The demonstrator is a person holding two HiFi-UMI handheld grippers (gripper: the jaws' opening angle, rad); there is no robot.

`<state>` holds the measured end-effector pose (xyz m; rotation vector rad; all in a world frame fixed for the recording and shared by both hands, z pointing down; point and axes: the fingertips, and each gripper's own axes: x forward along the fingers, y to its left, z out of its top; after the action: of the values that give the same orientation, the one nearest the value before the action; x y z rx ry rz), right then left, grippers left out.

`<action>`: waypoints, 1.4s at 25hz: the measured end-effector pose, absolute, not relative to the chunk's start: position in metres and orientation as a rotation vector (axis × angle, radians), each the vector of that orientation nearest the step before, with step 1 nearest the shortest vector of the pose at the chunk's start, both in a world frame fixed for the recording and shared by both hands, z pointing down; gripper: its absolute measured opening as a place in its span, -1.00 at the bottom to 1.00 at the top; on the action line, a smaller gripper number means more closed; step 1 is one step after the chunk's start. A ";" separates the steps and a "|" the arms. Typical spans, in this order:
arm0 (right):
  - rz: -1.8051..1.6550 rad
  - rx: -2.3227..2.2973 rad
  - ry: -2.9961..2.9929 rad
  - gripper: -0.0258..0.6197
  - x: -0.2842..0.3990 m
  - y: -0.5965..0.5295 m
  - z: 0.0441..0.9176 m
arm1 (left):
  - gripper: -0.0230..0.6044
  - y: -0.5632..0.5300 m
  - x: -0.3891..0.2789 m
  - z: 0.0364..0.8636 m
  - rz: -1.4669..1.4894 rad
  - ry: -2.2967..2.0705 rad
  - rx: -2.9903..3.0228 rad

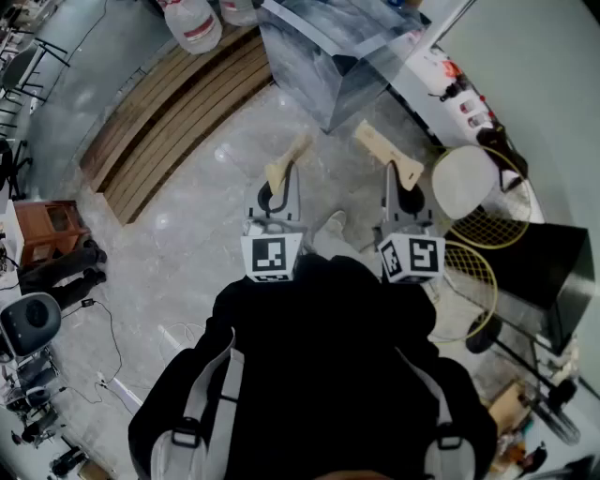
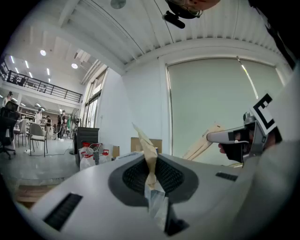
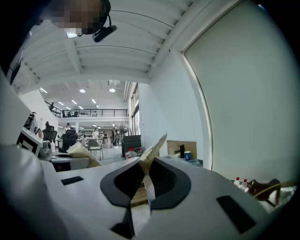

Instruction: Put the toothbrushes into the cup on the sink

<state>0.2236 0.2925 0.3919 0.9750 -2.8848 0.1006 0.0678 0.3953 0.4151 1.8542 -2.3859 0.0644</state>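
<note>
I see no toothbrush in any view. In the right gripper view a small blue cup (image 3: pixel 187 155) stands beside a black faucet (image 3: pixel 181 151) on a counter far ahead. The grey sink counter (image 1: pixel 323 70) lies ahead of both grippers in the head view. My left gripper (image 1: pixel 285 165) and right gripper (image 1: pixel 377 142) are held side by side at waist height and point toward it. The tan jaws of each lie together with nothing between them, as the left gripper (image 2: pixel 143 137) and right gripper (image 3: pixel 156 146) show in their own views.
A wooden slatted platform (image 1: pixel 173 108) and water jugs (image 1: pixel 192 23) lie at the upper left. Racquets (image 1: pixel 487 230), a round white object (image 1: pixel 467 183) and a black box (image 1: pixel 553 272) crowd the right. Bottles (image 1: pixel 455 89) stand on a white ledge. An orange stool (image 1: pixel 52 230) sits at far left.
</note>
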 end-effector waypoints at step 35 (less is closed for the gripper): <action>0.247 0.947 -2.998 -0.82 0.217 0.147 0.403 | -0.83 0.277 0.066 0.417 0.167 -2.463 1.765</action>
<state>0.2168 0.1468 0.4032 0.9472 -2.9975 0.2472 0.0663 0.2768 0.4170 1.7652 -2.4632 0.1675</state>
